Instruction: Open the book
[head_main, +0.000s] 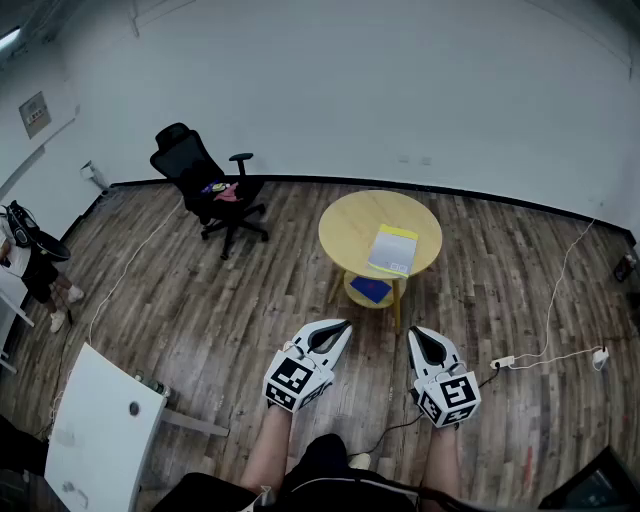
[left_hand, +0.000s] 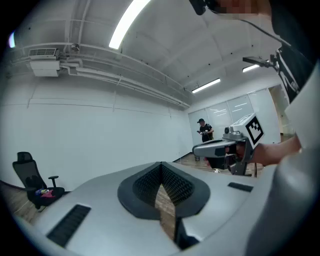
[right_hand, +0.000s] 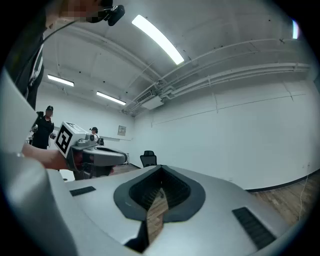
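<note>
A closed book (head_main: 394, 248) with a yellow and white cover lies on the right half of the round yellow table (head_main: 350, 225), well ahead of both grippers. My left gripper (head_main: 344, 325) is held level near my body, shut, with nothing between its fingers; its tips meet in the left gripper view (left_hand: 161, 164). Beside it my right gripper (head_main: 415, 333) is also level, shut and empty, as the right gripper view (right_hand: 161, 168) shows. Both point towards the table and touch nothing.
A blue book (head_main: 371, 290) lies on the table's lower shelf. A black office chair (head_main: 205, 185) stands at the back left. A white desk corner (head_main: 100, 425) is at my near left. A power strip (head_main: 502, 361) and cables lie on the wooden floor at the right.
</note>
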